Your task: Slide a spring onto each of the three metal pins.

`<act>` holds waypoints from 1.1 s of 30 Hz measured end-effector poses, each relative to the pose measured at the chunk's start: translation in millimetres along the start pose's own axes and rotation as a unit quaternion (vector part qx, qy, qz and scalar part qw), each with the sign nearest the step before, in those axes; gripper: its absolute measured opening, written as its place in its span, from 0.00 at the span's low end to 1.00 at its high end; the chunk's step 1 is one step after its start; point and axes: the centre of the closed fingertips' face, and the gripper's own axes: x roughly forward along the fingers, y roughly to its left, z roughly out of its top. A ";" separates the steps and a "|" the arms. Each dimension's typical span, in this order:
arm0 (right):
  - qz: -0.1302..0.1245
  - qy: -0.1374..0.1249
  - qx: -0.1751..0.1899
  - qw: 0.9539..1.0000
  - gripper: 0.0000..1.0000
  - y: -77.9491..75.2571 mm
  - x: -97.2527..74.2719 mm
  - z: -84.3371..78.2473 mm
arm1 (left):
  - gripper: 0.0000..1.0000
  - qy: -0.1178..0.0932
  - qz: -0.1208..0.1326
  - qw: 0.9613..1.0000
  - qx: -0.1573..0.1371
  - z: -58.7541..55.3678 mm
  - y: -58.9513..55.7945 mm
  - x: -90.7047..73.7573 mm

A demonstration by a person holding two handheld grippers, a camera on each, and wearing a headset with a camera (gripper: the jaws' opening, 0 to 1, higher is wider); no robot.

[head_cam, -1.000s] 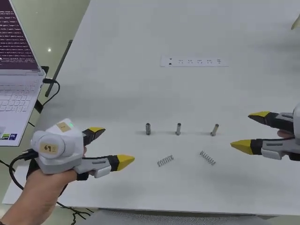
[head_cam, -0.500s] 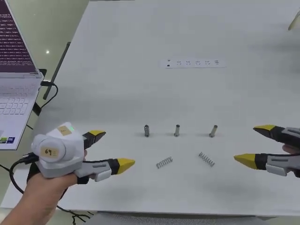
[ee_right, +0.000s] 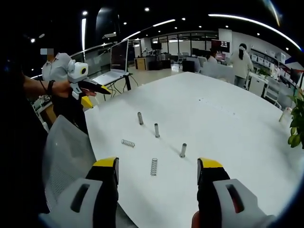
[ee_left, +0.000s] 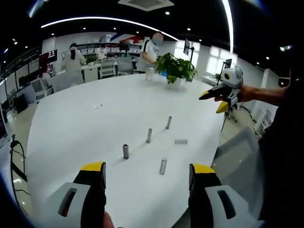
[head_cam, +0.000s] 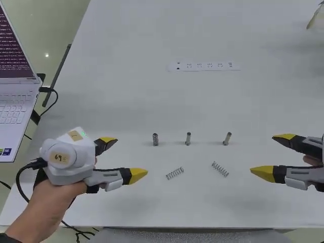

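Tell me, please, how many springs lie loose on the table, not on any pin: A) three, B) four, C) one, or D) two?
D, since a left spring and a right spring lie flat on the table in front of the row of pins.

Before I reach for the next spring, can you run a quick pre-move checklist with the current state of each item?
1. Left gripper open and empty: ok.
2. Right gripper open and empty: ok.
3. Two loose springs lie flat on the table, apart from each other: left-hand spring, right-hand spring: ok.
4. Middle pin and right pin upright and bare: ok.
5. Left pin carries a spring: it looks ribbed, but too small to confirm: cannot tell.
6. Nothing lies between each gripper and its nearer spring: ok.
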 end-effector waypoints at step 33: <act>0.000 0.003 0.023 1.000 0.68 11.6 -8.1 -15.8 | 0.67 0.049 -0.074 0.995 0.040 -8.7 -27.0 66.8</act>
